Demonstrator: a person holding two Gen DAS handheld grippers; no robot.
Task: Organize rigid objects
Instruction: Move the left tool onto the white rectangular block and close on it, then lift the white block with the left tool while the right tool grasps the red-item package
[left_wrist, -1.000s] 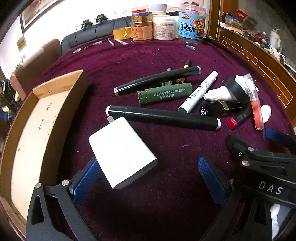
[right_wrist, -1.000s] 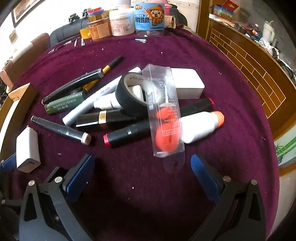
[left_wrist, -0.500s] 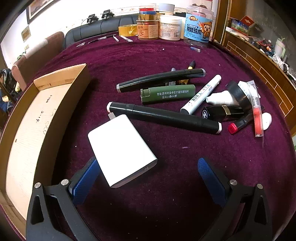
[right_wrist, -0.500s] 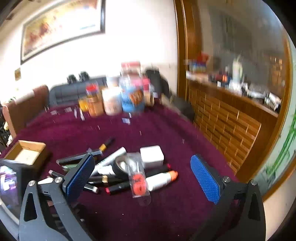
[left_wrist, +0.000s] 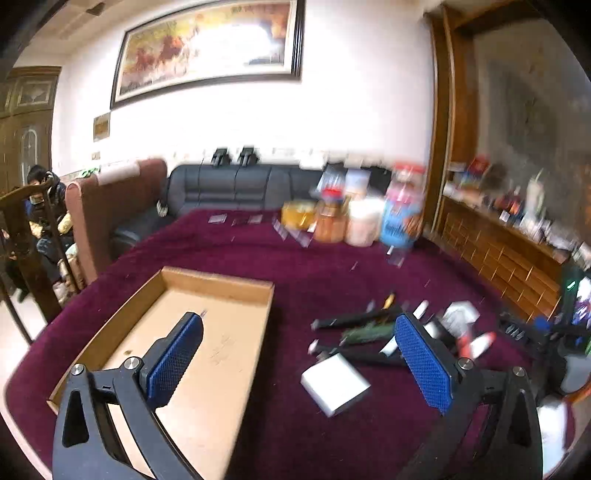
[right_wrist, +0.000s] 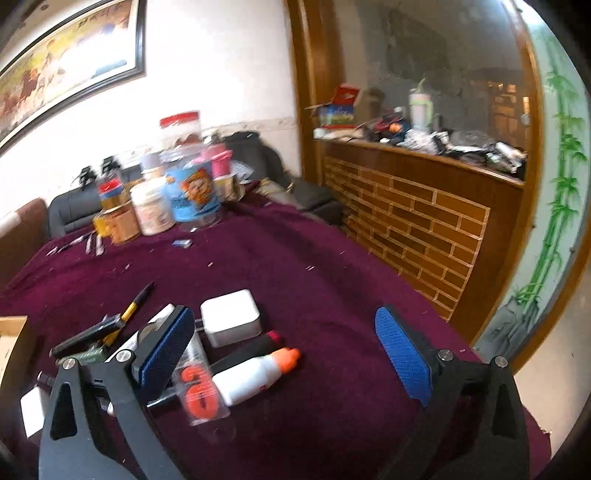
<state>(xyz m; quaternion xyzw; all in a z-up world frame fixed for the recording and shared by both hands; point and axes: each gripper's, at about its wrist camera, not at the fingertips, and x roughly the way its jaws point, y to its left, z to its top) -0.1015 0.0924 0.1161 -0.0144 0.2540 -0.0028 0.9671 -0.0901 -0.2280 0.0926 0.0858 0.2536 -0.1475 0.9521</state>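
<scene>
My left gripper (left_wrist: 299, 360) is open and empty, raised above the purple cloth. Below it lie a wooden tray (left_wrist: 207, 291) on the left and a white charger block (left_wrist: 334, 382) to the right. Blurred pens and markers (left_wrist: 354, 321) lie beyond the block. My right gripper (right_wrist: 284, 354) is open and empty, raised over the pile. In its view are a white charger (right_wrist: 231, 321), a white bottle with an orange cap (right_wrist: 255, 376), a clear packet with orange parts (right_wrist: 197, 384), a black marker with a red end (right_wrist: 251, 349) and a yellow pen (right_wrist: 135, 302).
Jars and canisters (right_wrist: 173, 199) stand at the table's far edge, also in the left wrist view (left_wrist: 354, 221). A brick-patterned wooden counter (right_wrist: 424, 214) runs along the right. A sofa (left_wrist: 229, 188) and chairs stand behind the table. A person sits far left (left_wrist: 40, 199).
Both grippers have lifted and tilted up from the table, so the room and wall now show. The objects on the cloth have not moved. Both views are motion-blurred.
</scene>
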